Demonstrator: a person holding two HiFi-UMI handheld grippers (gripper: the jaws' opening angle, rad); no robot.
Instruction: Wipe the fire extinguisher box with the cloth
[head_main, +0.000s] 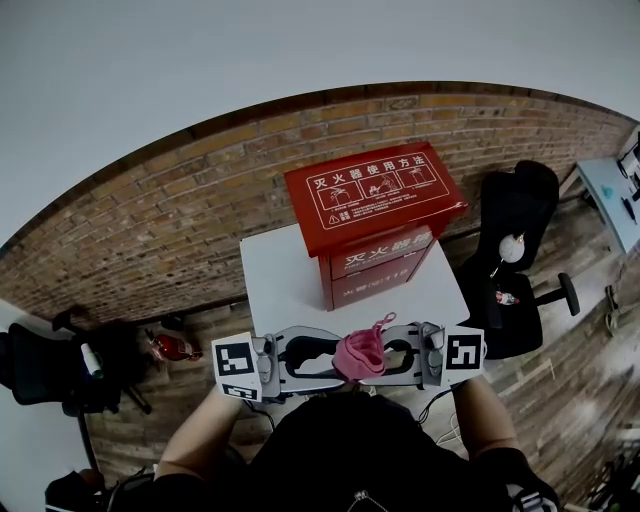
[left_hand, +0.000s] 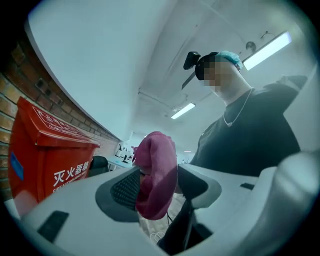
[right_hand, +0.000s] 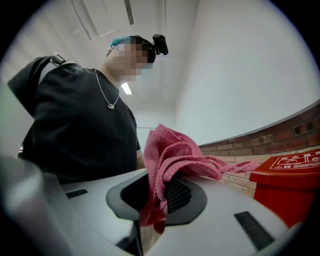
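While the right gripper (head_main: 392, 356) pinches the crumpled pink woven cloth (head_main: 362, 350) between its pads, the left gripper (head_main: 330, 364) faces it tip to tip, jaws spread wide with the same cloth between them, unpressed. Both sit near the person's chest. The red metal fire extinguisher box (head_main: 375, 215) stands ahead on the small white table (head_main: 285, 285), slightly rightward, so the right gripper looks nearer. Nothing lies between them — a black office chair (head_main: 515, 250) stands well off to the right.

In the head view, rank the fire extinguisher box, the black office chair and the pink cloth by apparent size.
1-2. fire extinguisher box and black office chair: too alike to rank.
3. pink cloth: clearly smallest, though nearest the camera.
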